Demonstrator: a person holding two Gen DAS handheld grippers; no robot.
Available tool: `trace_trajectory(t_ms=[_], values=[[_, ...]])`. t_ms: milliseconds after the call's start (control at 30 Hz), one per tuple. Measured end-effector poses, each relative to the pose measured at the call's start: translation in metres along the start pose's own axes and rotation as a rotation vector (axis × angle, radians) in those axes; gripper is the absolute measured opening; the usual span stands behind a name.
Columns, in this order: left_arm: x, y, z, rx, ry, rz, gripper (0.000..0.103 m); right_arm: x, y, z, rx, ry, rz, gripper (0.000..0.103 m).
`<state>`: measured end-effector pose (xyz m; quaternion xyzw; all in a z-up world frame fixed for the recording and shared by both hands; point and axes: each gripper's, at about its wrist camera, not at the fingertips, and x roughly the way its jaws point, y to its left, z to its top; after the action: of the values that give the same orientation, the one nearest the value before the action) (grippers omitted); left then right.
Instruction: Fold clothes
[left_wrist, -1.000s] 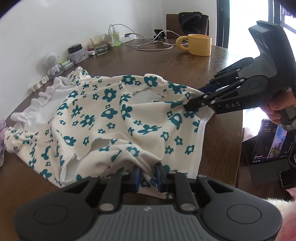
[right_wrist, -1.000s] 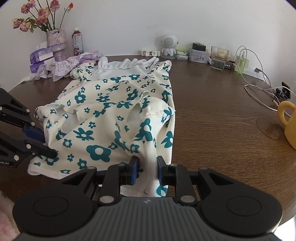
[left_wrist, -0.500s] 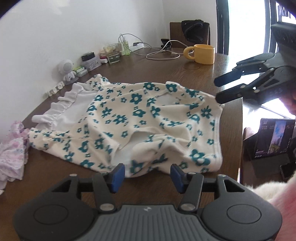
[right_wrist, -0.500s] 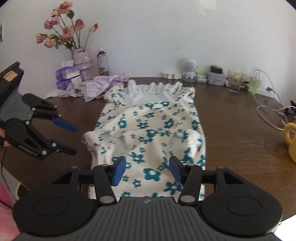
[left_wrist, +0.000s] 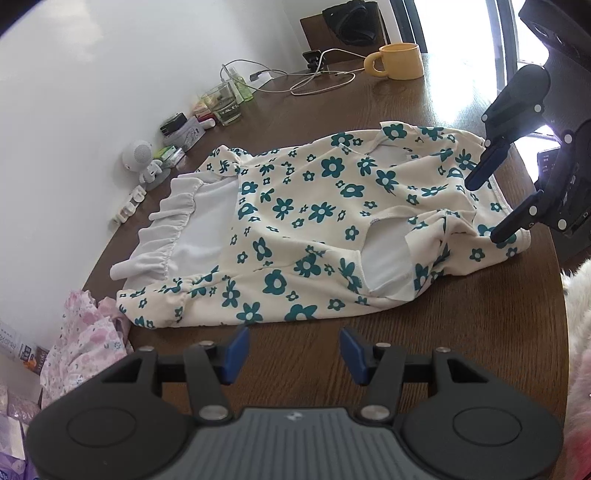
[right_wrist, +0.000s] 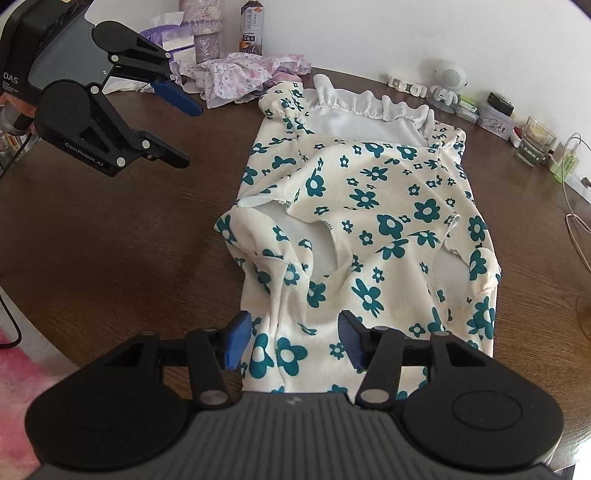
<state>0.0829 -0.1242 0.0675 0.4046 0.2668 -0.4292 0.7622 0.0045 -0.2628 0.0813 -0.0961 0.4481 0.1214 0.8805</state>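
A cream garment with teal flowers (left_wrist: 317, 225) (right_wrist: 369, 221) lies partly folded on the brown wooden table (left_wrist: 443, 350), its white ruffled hem (left_wrist: 173, 229) toward the wall. My left gripper (left_wrist: 291, 350) hovers open over bare wood just short of the garment's near edge, holding nothing. My right gripper (right_wrist: 291, 339) is open above the garment's near end, with cloth below its fingers but not pinched. Each gripper shows in the other's view: the right gripper (left_wrist: 487, 206) at the garment's right end, the left gripper (right_wrist: 188, 134) off to the garment's left.
A yellow mug (left_wrist: 399, 61), white cables (left_wrist: 317, 77), a glass (left_wrist: 223, 105), a small white robot toy (left_wrist: 142, 162) and small boxes line the wall side. A pink floral cloth (left_wrist: 81, 347) lies at the left. A bottle (right_wrist: 251, 26) and vase stand beyond.
Both grippers let go of the garment's corners and opened. They pulled back and rose, and the garment now rests folded over on the table.
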Motion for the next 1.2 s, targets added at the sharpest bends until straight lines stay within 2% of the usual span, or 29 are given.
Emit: trace_trajectory(t_ms=[300, 567, 767, 800, 867, 900, 933, 1000, 1200], values=[[0.013, 0.017, -0.006, 0.008, -0.022, -0.023, 0.057, 0.011, -0.006, 0.009, 0.059, 0.037, -0.013, 0.055], [0.033, 0.035, -0.008, 0.115, -0.007, 0.002, 0.057, 0.028, -0.003, 0.019, 0.05, 0.082, -0.008, 0.055], [0.051, 0.047, -0.004, 0.144, 0.01, 0.014, 0.057, 0.042, -0.002, 0.02, 0.055, 0.097, -0.004, 0.054], [0.054, 0.049, -0.003, 0.139, 0.017, 0.019, 0.057, 0.043, -0.001, 0.02, 0.051, 0.094, -0.001, 0.049], [0.057, 0.05, -0.002, 0.13, 0.035, 0.024, 0.057, 0.042, 0.0, 0.018, 0.026, 0.092, 0.013, 0.031], [0.058, 0.05, -0.003, 0.133, 0.039, 0.023, 0.057, 0.041, 0.0, 0.017, 0.008, 0.096, 0.017, 0.019], [0.057, 0.049, -0.004, 0.14, 0.041, 0.021, 0.056, 0.039, 0.0, 0.016, -0.006, 0.101, 0.018, 0.015], [0.056, 0.046, -0.004, 0.16, 0.05, 0.018, 0.056, 0.036, -0.007, 0.013, -0.013, 0.124, 0.014, 0.012], [0.056, 0.033, 0.003, 0.233, 0.064, -0.001, 0.055, 0.028, -0.029, 0.003, -0.06, 0.195, -0.049, 0.012]])
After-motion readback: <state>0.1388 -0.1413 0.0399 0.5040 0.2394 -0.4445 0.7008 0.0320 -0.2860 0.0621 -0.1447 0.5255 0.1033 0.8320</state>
